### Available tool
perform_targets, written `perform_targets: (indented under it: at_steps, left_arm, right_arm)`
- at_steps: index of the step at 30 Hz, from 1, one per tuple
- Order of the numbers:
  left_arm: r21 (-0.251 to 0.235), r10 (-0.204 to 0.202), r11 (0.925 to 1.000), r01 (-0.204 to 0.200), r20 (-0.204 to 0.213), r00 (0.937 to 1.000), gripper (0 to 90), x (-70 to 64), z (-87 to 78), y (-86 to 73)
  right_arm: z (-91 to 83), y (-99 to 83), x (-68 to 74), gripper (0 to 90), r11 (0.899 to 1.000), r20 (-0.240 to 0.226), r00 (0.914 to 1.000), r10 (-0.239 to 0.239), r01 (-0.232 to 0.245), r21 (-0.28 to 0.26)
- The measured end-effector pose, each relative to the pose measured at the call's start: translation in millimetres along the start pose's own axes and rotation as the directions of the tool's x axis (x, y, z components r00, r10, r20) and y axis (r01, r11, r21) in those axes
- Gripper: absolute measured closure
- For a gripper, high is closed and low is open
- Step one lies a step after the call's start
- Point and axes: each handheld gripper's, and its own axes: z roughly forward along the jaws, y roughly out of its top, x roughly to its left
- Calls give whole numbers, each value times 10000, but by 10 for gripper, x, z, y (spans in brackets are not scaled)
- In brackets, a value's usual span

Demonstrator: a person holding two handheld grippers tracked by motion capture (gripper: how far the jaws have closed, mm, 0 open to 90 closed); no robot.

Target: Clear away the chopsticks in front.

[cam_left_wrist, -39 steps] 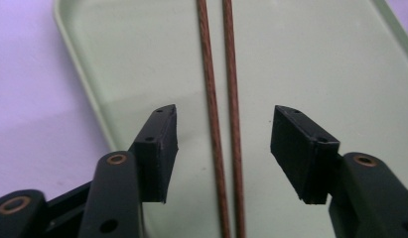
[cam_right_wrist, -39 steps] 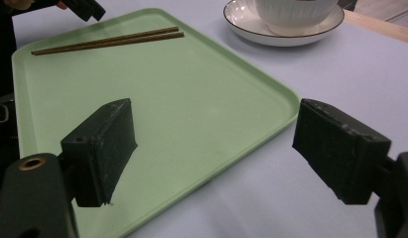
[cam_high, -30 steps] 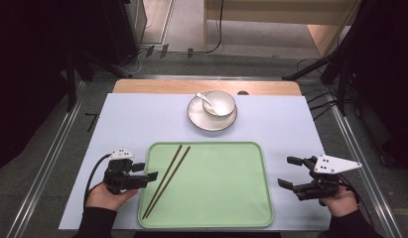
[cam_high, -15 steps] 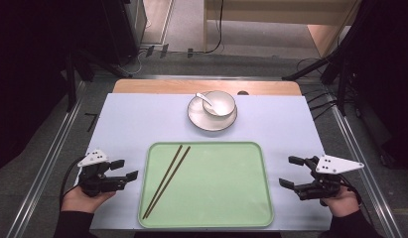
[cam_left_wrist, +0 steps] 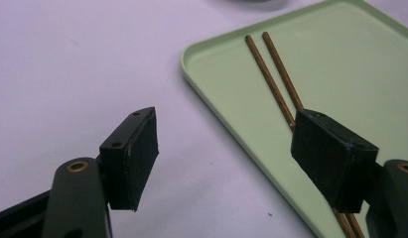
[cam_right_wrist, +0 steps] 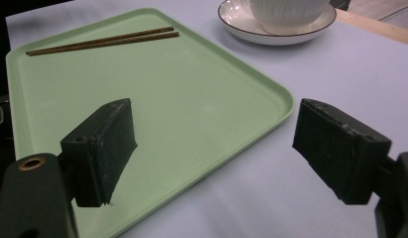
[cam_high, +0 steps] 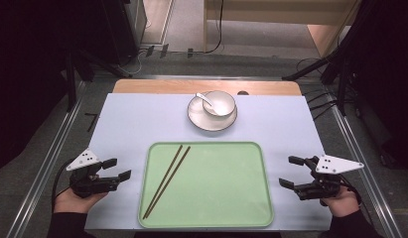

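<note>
High view: chopsticks (cam_high: 167, 181) lie slanted in the left half of the green tray (cam_high: 231, 198) at lower centre — bowl (cam_high: 219, 103) on saucer (cam_high: 201, 119) above. Left gripper (cam_high: 118, 169) lower left, right gripper (cam_high: 291, 171) lower right, both gaping, empty.

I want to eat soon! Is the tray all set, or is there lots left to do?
Looks partly set. Done: the chopsticks lie on the left side of the green tray. In hand: nothing; the left gripper and right gripper are both open and empty, one on each side of the tray. Possibly left: the bowl with its spoon sits on its saucer beyond the tray.
</note>
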Motion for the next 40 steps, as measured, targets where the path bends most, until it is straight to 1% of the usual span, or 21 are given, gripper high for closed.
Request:
perform_targets:
  at_steps: [6,12,20,35,38,40]
  left_arm:
    - [138,67,9999,-67,32,10000,257,-3,15,-10]
    - [114,72,9999,-73,71,9999,251,0,17,-12]
    - [80,-6,10000,6,-1,10000,248,5,14,-13]
    - [138,77,9999,-76,-71,9999,245,3,19,-21]
    - [181,142,9997,-141,-61,9999,239,4,33,-25]
    - [210,148,9997,-146,-128,9998,227,6,55,-36]
  right_arm:
    - [2,0,1,175,10000,-24,10000,0,0,5]
    - [8,-2,1,175,10000,-61,10000,-37,37,4]
    - [10,-2,2,175,10000,-71,10000,-48,48,7]
    - [8,-1,3,175,10000,-57,10000,-49,49,10]
    - [10,-1,3,175,10000,-65,10000,-51,51,8]
    - [10,-1,1,175,10000,-55,10000,-49,50,30]
